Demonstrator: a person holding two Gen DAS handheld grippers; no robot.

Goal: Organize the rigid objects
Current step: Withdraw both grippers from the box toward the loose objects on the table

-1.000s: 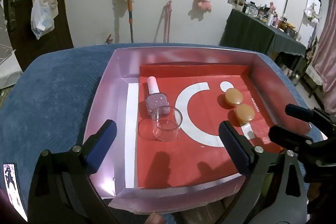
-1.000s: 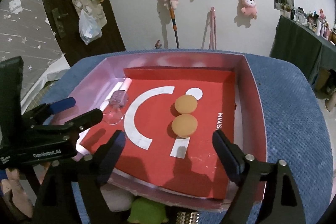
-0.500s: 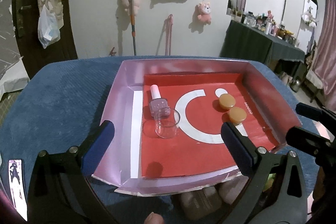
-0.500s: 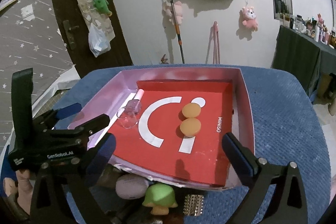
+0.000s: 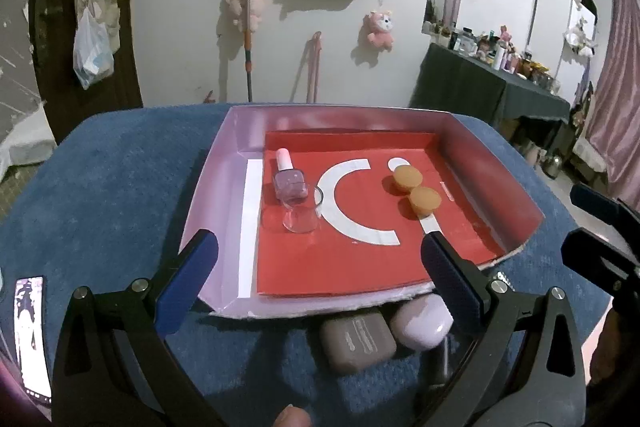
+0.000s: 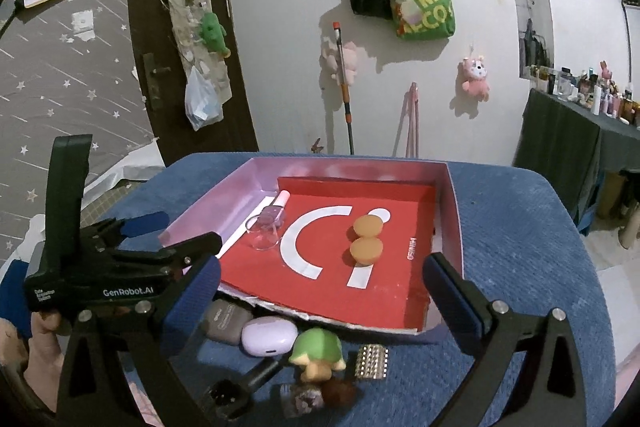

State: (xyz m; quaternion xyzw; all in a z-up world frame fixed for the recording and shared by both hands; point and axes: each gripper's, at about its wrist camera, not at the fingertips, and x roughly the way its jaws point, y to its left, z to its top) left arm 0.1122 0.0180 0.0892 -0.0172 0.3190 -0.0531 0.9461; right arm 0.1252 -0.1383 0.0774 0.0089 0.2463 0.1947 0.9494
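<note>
Pulled back from the tray (image 5: pixel 496 163) since a second ago, both tongs, so that more of the blue cloth (image 5: pixel 112 187) and a row of loose things in front of the tray came into view. Right tongs (image 6: pixel 320 291) just opened further, to their widest, with nothing between the blue pads (image 6: pixel 452 303). Left tongs (image 5: pixel 316 279) likewise spread wide and empty, touching nothing, held over the near edge of the tray.

Just ahead of the left tongs, on the cloth against the tray's near wall: a grey-brown case (image 5: pixel 356 343) and a lilac case (image 5: pixel 420 323), side by side and touching. Further right along the same row, seen from the right wrist: a green turtle toy (image 6: pixel 318 351), a small studded silver block (image 6: pixel 372 363), and some dark small things too dim to name.

Inside the tray, on the red sheet: a nail polish bottle (image 5: pixel 289 177) lying flat, long axis running away from the camera, white cap toward the far wall. Touching its near end, a clear glass cup (image 5: pixel 302 215) standing upright. Well apart on the right, two orange round lids (image 5: pixel 416 191), touching each other, one behind the other.
</note>
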